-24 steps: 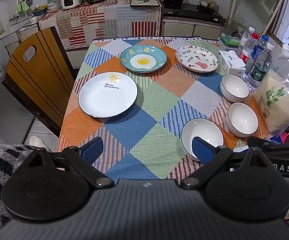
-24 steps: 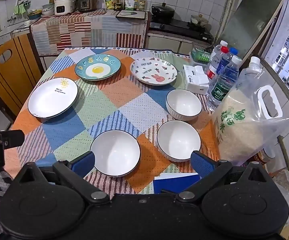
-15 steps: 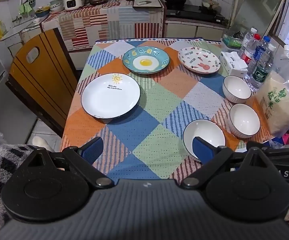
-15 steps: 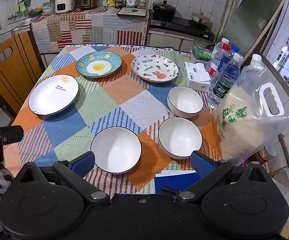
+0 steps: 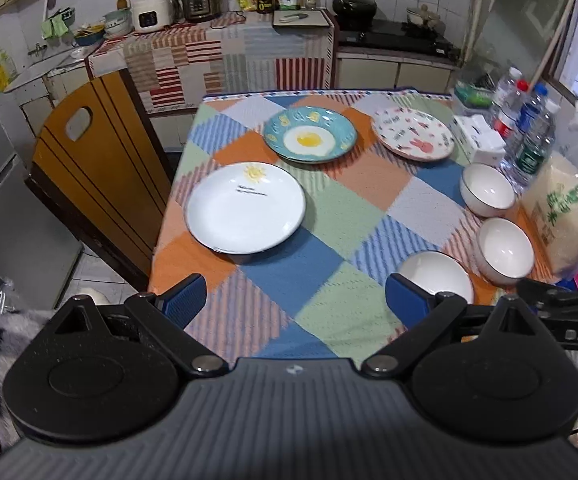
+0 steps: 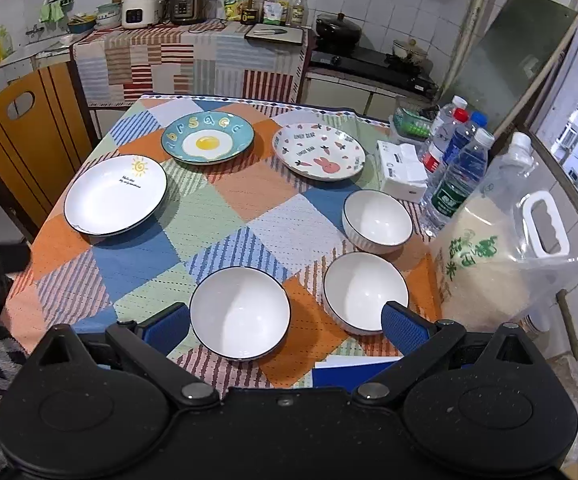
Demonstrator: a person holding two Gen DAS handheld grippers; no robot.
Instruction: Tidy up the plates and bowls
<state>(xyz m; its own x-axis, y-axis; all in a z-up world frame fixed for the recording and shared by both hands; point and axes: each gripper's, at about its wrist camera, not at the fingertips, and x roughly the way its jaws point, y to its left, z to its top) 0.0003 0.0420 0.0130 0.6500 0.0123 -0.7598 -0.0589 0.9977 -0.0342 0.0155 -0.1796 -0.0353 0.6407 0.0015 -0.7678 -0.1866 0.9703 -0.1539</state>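
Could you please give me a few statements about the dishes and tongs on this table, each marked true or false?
1. Three white bowls sit on the table: the near bowl, the middle bowl and the far bowl. True.
2. The bowls are stacked inside one another. False: each stands alone on the tablecloth.
3. The egg plate lies between the sun plate and the rabbit plate. True.
4. The right tongs grip a bowl. False: they are open, holding nothing.
5. The left tongs are open and empty. True.
6. The rice bag lies on the sun plate. False: it stands beside the bowls.
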